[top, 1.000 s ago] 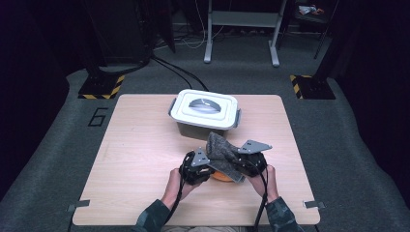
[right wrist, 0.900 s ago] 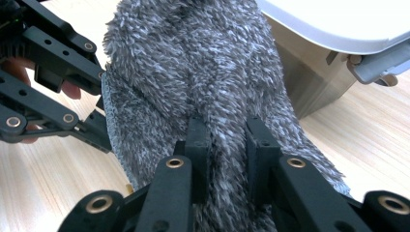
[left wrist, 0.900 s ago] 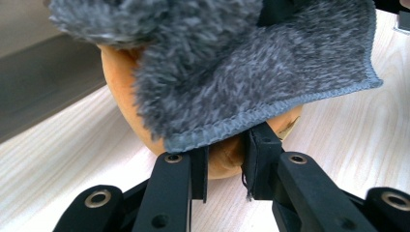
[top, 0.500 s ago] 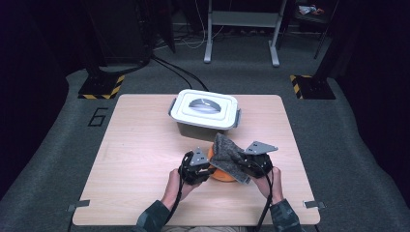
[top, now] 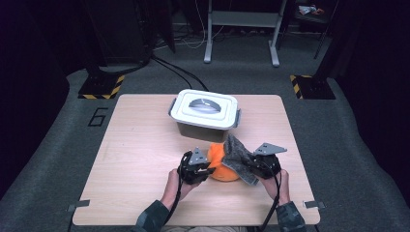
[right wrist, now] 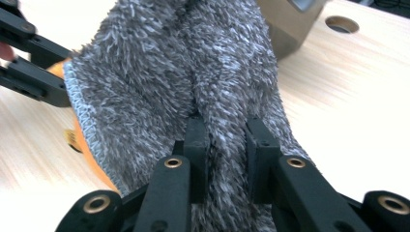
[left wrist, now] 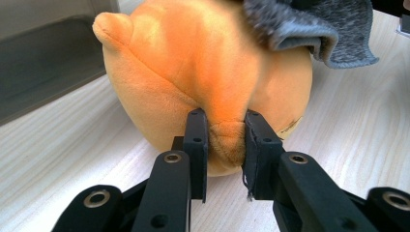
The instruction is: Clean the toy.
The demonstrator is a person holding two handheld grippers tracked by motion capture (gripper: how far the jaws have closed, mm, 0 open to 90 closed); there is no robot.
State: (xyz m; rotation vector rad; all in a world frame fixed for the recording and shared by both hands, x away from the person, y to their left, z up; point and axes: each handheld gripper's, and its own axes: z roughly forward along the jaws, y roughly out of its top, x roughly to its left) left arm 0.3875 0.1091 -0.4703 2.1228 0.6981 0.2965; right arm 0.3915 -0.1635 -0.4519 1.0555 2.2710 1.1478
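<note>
Two tools gripping, left tool (left wrist: 225,140) pinching orange plush (left wrist: 203,72), right tool (right wrist: 225,145) clamping grey cloth (right wrist: 193,72)

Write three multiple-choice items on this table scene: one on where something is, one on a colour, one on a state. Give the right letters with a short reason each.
1. Where is the lidded box relative to the plush toy?
A. Farther from the person
B. Nearer the person
C. On the floor

2. What colour is the plush toy?
A. Green
B. Orange
C. White

3. What is the right tool doing?
A. Hanging open over bare table
B. Holding the box lid
C. Clamped on the grey cloth

Answers:
1. A, since the high view shows the box beyond the toy on the table.
2. B, as the left gripper view shows orange plush pinched by the left tool.
3. C, because the right gripper view shows the cloth squeezed between its jaws.
</note>
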